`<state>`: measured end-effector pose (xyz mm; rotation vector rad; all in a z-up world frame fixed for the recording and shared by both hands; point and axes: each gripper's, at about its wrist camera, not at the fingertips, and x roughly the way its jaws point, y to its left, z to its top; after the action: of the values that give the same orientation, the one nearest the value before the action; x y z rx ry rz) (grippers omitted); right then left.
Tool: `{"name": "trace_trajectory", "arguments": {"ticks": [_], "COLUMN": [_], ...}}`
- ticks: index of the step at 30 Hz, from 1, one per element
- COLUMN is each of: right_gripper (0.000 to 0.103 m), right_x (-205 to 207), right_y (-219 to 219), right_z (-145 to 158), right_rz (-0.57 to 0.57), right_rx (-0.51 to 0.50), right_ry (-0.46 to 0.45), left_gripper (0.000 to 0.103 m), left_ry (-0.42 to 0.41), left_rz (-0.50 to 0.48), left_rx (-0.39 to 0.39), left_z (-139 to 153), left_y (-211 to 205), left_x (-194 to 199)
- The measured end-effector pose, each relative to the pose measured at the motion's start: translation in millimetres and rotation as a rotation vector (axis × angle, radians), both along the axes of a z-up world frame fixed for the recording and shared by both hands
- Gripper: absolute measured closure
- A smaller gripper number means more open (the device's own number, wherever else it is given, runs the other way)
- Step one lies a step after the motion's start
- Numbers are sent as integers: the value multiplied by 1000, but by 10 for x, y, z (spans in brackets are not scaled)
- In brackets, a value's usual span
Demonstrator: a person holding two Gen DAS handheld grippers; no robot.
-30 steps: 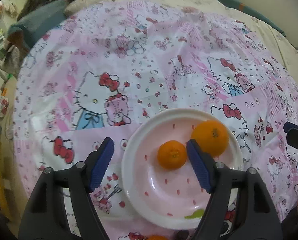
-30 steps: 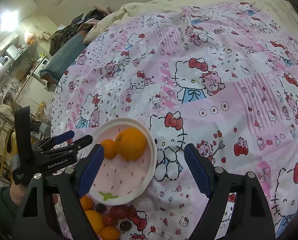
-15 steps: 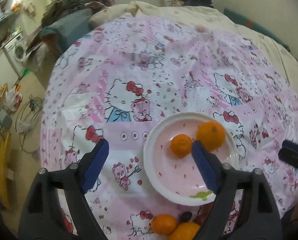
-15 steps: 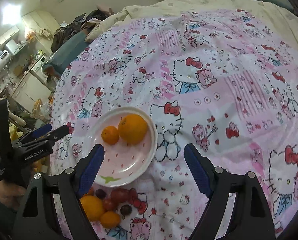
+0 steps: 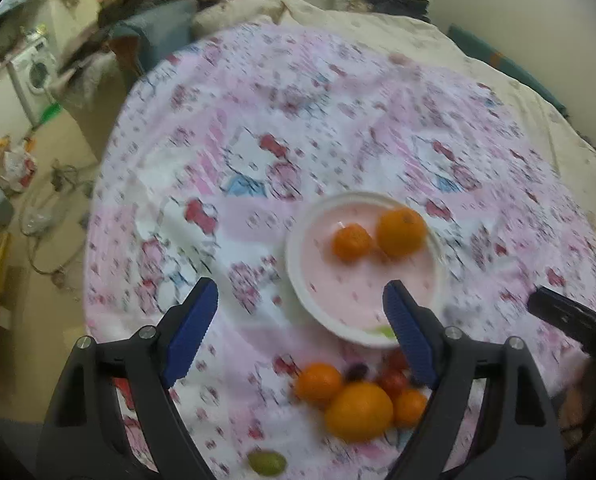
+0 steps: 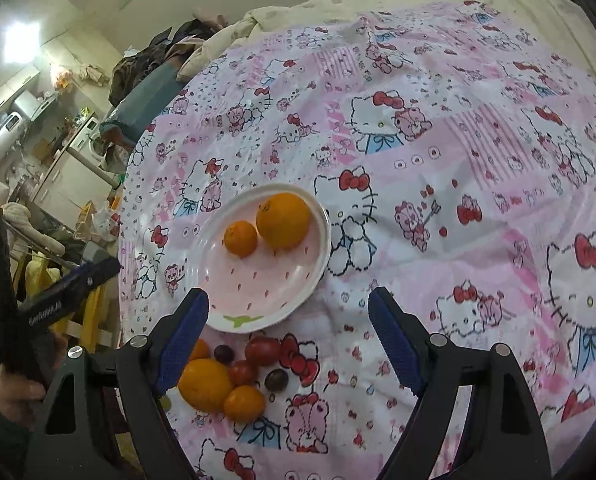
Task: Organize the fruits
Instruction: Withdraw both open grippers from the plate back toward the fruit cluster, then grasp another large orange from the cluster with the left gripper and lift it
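Note:
A white and pink plate (image 5: pixel 298 268) (image 6: pixel 282 300) holds a large orange (image 5: pixel 401 232) (image 6: pixel 283 220) and a small mandarin (image 5: pixel 351 242) (image 6: pixel 240 238). Near the table's front edge lies a loose pile: a large orange (image 5: pixel 358 411) (image 6: pixel 204 384), small mandarins (image 5: pixel 318 383) (image 6: pixel 244 403), red tomatoes (image 6: pixel 263 351) and dark grapes (image 6: pixel 276 379). A green grape (image 5: pixel 267 462) lies nearer. My left gripper (image 5: pixel 298 336) is open and empty above the table, in front of the plate. My right gripper (image 6: pixel 288 334) is open and empty over the pile's right side.
A pink cartoon-print cloth (image 6: pixel 458 160) covers the round table. A cream blanket (image 5: pixel 378 20) and clothes lie beyond it. The floor at left holds a washing machine (image 5: pixel 34 76) and clutter. The other gripper shows at each view's edge (image 5: pixel 570 316) (image 6: pixel 58 292).
Both grippers have pulled back and up from the plate. The loose fruit pile has come into view in front of the plate. The left wrist view is now blurred by motion.

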<state>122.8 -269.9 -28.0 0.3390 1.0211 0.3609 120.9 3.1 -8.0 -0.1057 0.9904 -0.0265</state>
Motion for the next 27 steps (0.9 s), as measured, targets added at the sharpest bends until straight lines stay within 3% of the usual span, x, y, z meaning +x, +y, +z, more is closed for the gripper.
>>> {"name": "trace_trajectory", "arguments": {"ticks": [21,27], "right_gripper": [19,18], "right_x": [-193,-126], "right_y": [86,-73], "right_z": [-224,-262], "right_rz": [-37,-124], "right_rx": [22,45], "right_ry": [93,116], "left_gripper": [21,21], "left_ry": [109,256], "left_rz": [8,-124], "left_rx": [-23,7], "left_z": [-314,-658], "left_y": [-18,-328], "left_x": [-343,-411]}}
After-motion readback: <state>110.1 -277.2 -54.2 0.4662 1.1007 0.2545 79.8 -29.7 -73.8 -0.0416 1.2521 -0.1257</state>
